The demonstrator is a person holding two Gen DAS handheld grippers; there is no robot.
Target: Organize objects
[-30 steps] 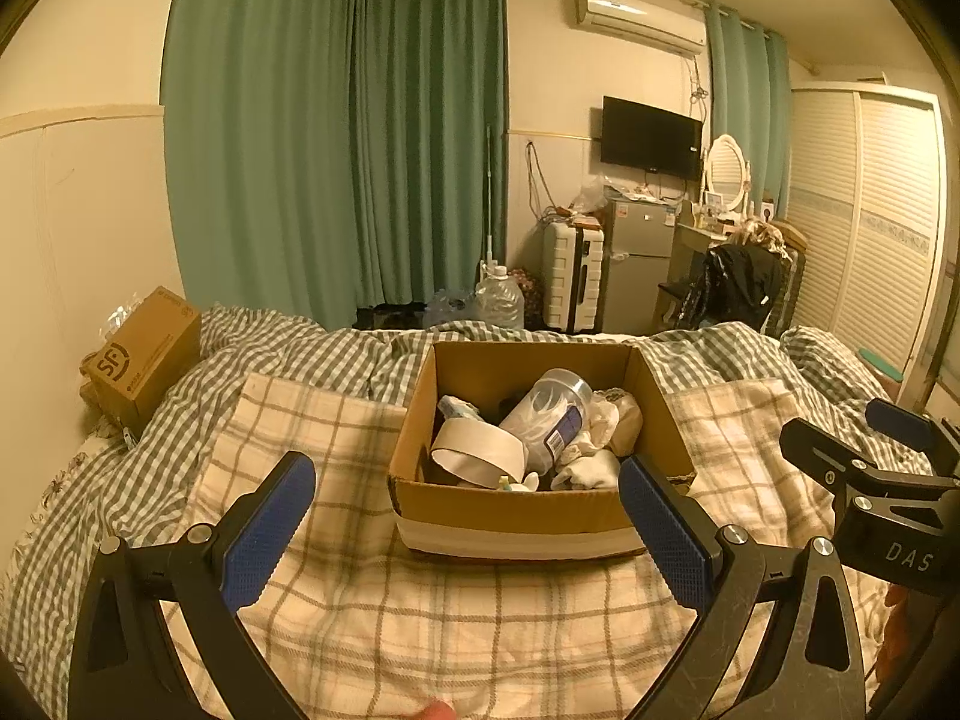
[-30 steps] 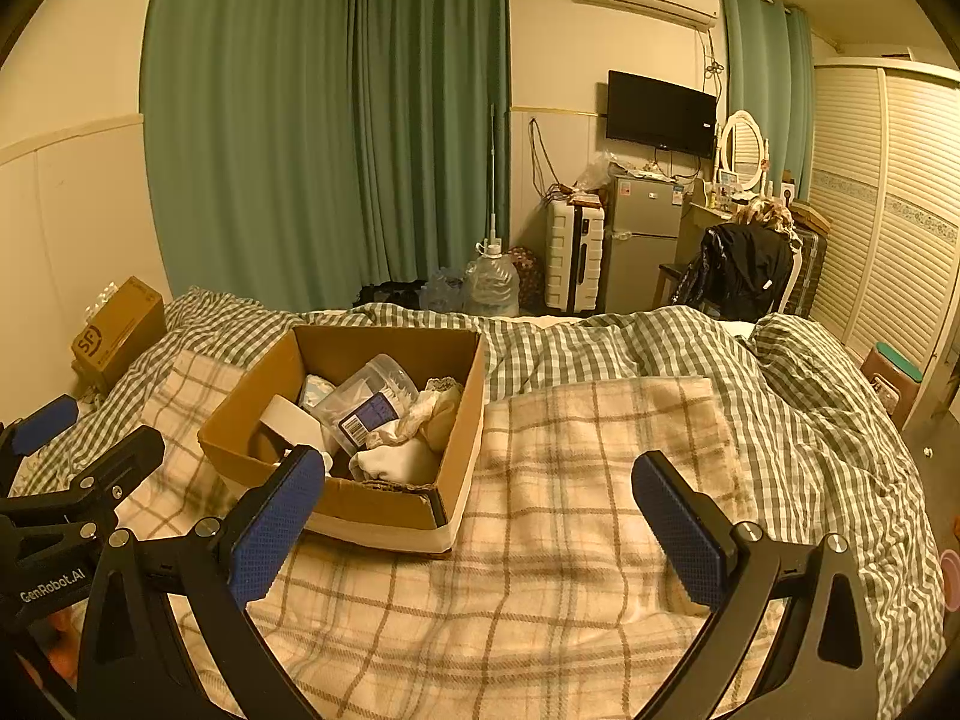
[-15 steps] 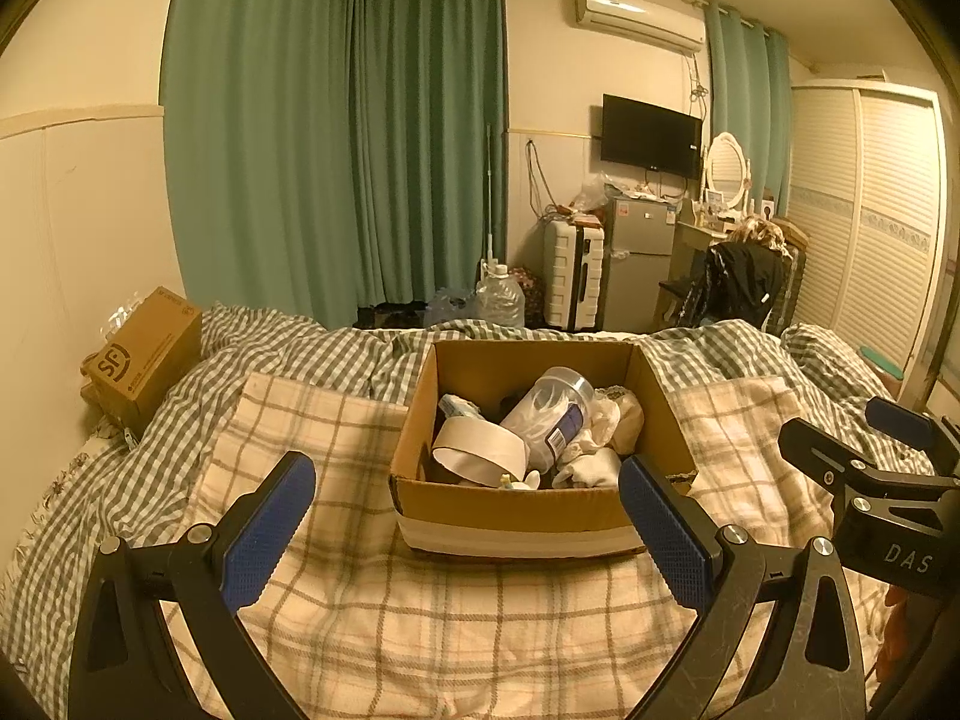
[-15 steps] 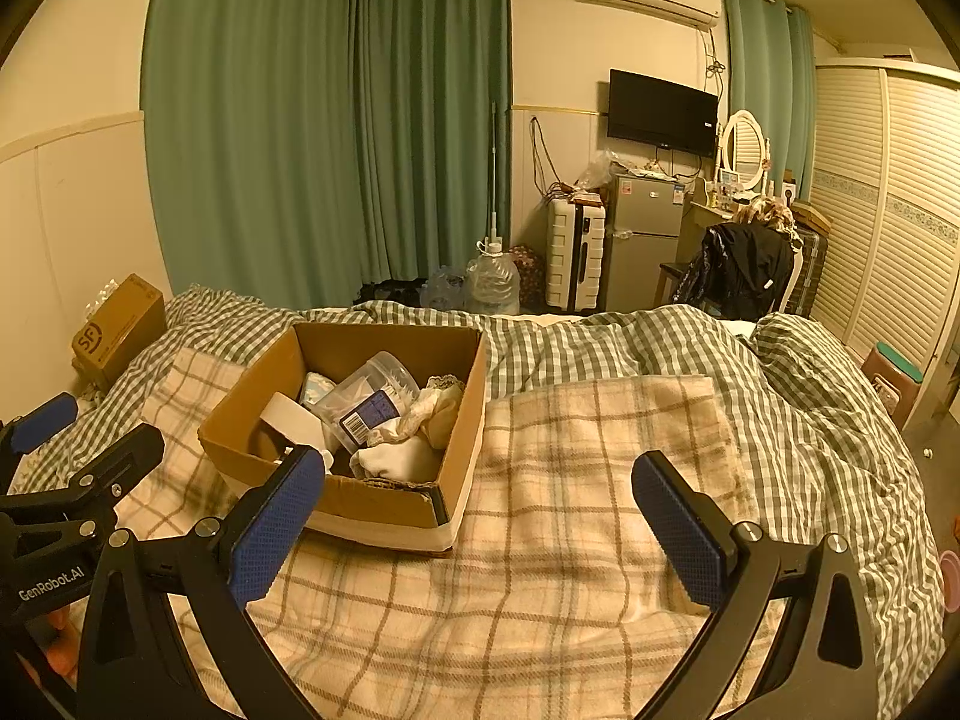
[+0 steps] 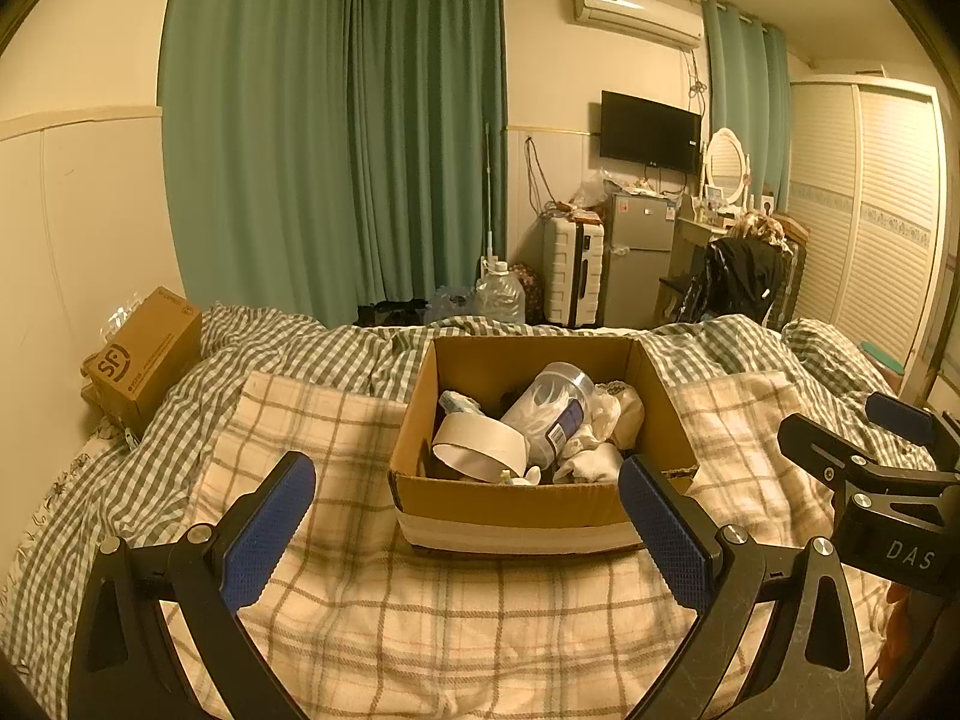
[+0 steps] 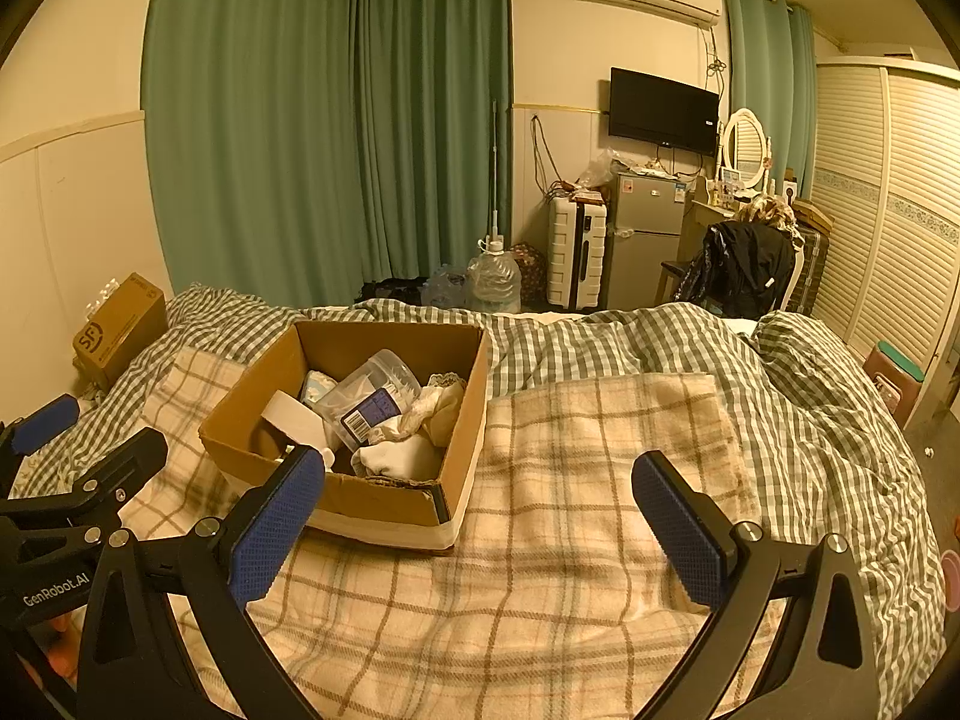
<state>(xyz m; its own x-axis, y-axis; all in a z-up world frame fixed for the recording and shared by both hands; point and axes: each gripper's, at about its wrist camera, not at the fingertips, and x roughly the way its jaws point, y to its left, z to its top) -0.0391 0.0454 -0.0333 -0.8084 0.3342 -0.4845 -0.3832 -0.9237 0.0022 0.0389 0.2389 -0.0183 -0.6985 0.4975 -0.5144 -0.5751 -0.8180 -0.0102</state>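
An open cardboard box (image 5: pixel 516 510) sits on a plaid blanket (image 5: pixel 420 630) on the bed. Inside lie a white tape roll (image 5: pixel 480 447), a clear plastic jar (image 5: pixel 549 414) on its side and white socks (image 5: pixel 591 459). My left gripper (image 5: pixel 468 531) is open and empty, just in front of the box. My right gripper (image 6: pixel 480 531) is open and empty, to the right of the box (image 6: pixel 384 501); the jar (image 6: pixel 372 396), tape roll (image 6: pixel 294 420) and socks (image 6: pixel 402 456) show there too. Each gripper shows at the edge of the other's view.
A closed SF cardboard box (image 5: pixel 144 354) stands at the bed's left edge by the wall. A green checked duvet (image 6: pixel 810 420) covers the bed's far side and right. Beyond the bed are a water jug (image 5: pixel 501 300), suitcase (image 5: pixel 573 276), fridge and wardrobe.
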